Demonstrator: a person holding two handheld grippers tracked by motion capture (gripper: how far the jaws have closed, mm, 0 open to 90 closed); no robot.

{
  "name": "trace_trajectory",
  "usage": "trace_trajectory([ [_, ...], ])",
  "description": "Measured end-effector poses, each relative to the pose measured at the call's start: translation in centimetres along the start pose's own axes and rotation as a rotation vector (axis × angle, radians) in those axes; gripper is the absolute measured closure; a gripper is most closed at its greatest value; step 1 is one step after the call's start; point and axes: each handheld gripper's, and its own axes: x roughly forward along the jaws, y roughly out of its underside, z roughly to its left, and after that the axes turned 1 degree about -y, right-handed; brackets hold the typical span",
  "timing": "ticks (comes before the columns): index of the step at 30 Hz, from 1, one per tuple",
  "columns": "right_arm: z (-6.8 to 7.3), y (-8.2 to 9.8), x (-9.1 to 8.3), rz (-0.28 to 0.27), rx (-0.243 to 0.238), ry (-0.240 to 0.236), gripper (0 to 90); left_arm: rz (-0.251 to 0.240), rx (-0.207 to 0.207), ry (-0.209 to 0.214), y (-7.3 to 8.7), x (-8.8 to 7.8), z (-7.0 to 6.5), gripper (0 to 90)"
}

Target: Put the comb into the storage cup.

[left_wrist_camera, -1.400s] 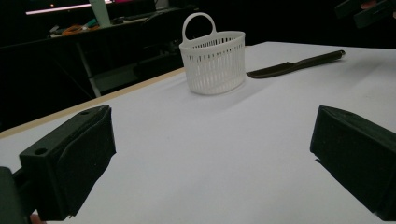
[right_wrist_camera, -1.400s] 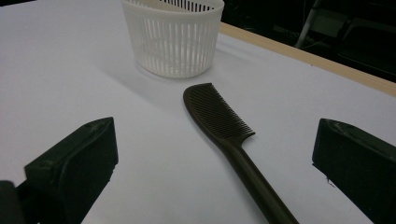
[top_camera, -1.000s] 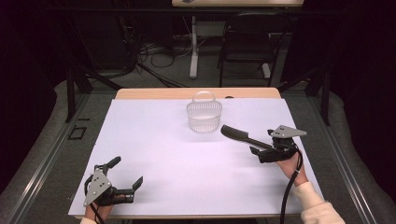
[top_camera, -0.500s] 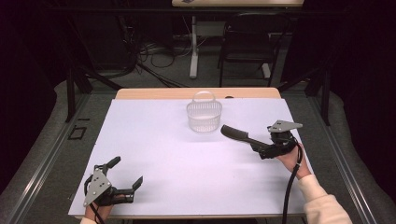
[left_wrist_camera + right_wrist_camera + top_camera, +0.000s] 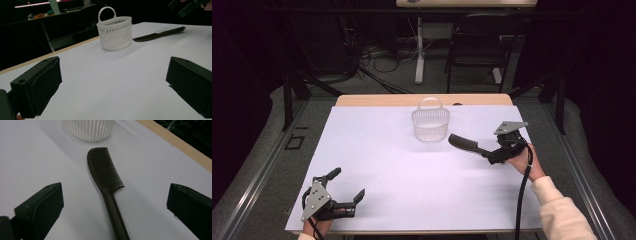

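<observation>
1. Nearest, left gripper [image 5: 347,197]: one. Sits at the near-left corner of the table [image 5: 377,150], jaws spread wide and empty. In the left gripper view the comb lies far off, beyond the basket's right side.
2. Right gripper [image 5: 488,157]: one. Held in a hand [image 5: 523,159] at the right side of the table, over the comb's handle end. Jaws spread wide with nothing between the pads; in the right gripper view they stand either side of the handle, clear of it, not touching.
3. Comb [image 5: 106,182]: one, dark, flat on the white table. Long axis runs from the handle, under the right gripper, straight ahead of it to the toothed end, which points toward the basket. In the high view that axis slants from right-near to left-far. Teeth face right in the right gripper view.
4. Nearer arm: the right, by a wide margin; the left is well apart across the table. A grasp of the handle likely needs only a short drop and a closing across the narrow width.
5. Basket [image 5: 430,122]: one, white, slatted, with a loop handle, upright near the far edge. The comb's toothed tip lies just beside it, apart.
</observation>
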Motion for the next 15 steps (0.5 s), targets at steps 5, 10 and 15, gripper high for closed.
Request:
trace_trajectory([
  [5,-0.2,-0.7,0.4,0.034,-0.024,-0.013,0.3,-0.001,-0.001,0.000,0.0,0.0,0.0,0.1],
  [10,-0.5,-1.1,0.7,0.059,-0.038,-0.016,0.4,-0.001,-0.001,0.000,0.0,0.0,0.0,0.1],
  [15,-0.9,-1.6,1.3,0.107,-0.058,-0.031,0.4,-0.001,0.000,0.002,0.0,0.0,0.0,0.1],
])
